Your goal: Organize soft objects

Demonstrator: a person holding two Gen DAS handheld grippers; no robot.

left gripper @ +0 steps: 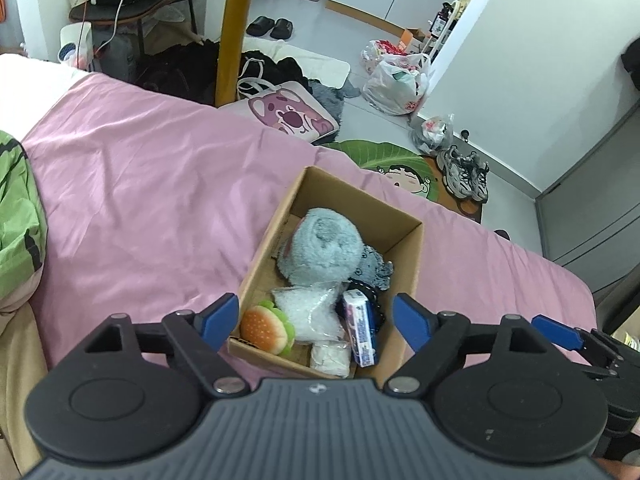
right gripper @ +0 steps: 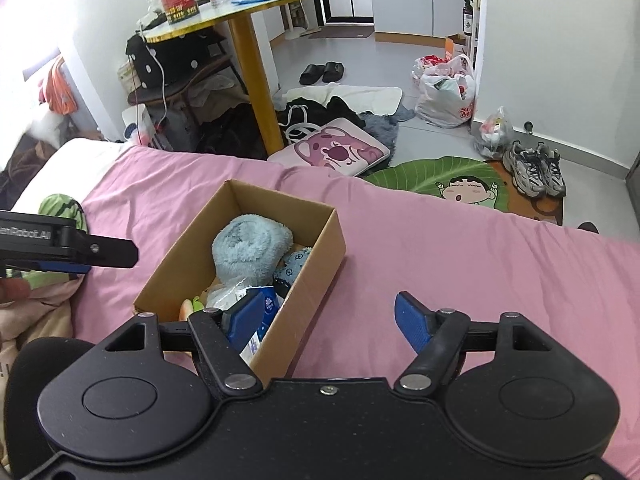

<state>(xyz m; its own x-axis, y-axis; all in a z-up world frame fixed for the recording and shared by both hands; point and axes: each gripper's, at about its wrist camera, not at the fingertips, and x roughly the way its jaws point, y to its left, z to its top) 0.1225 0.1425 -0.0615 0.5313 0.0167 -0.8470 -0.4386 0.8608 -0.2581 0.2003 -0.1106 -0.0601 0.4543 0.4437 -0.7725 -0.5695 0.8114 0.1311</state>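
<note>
The soft things sat together in the box (left gripper: pixel 404 240) on the pink bed (left gripper: pixel 140 184), likely to keep tidy. The left gripper (left gripper: pixel 316 322) and right gripper (right gripper: pixel 326 322) hung wide apart, holding nothing.

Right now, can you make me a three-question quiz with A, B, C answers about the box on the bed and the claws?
1. Where does the cardboard box sit?
A. on the pink bed cover
B. on the floor
C. on the round table

2. What colour is the fluffy rolled towel in the box?
A. red
B. light blue
C. yellow

3. How are the left claw and right claw?
A. both shut on a toy
B. one open, one shut
C. both open, holding nothing

Answers:
1 A, pink cover lies all around the box.
2 B, the towel is pale blue in both views.
3 C, each claw's blue fingers stand wide apart with nothing gripped.
</note>
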